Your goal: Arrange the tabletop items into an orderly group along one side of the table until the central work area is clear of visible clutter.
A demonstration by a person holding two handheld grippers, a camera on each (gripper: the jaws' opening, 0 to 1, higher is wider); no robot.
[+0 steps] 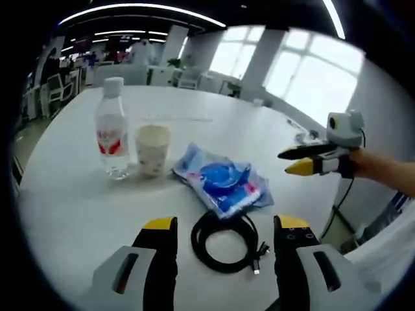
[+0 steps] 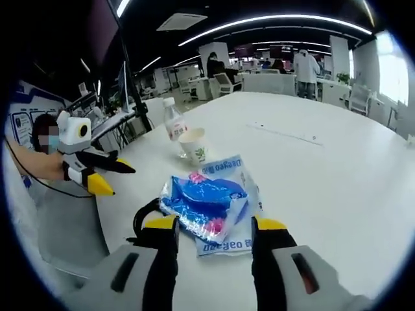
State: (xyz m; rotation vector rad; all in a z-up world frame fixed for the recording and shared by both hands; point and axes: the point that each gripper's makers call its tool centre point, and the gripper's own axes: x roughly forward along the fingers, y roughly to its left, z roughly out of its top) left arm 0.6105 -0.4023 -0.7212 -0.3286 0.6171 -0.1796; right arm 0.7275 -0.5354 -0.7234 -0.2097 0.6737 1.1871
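The white counter [image 1: 78,214] carries four things grouped near its edge, with office desks and chairs well behind it. Largest of these is the blue plastic packet [image 1: 224,180], lying flat; in the right gripper view the packet [image 2: 211,204] sits just ahead of the right gripper [image 2: 214,227], between the lines of its two yellow-tipped fingers, which stand wide apart and hold nothing. Next is the clear water bottle [image 1: 112,129], upright with a white cap and a red label, and just beside it to the right a paper cup [image 1: 152,149], also upright; both stand beyond the packet, apart from it. The coiled black cable [image 1: 225,241] lies on the counter directly between the fingers of the left gripper [image 1: 227,227], which are spread wide and grip nothing; the coil almost touches the packet's near edge. In the left gripper view the right gripper [image 1: 298,161] hangs above the counter's far right side, held by a hand [image 1: 366,162].
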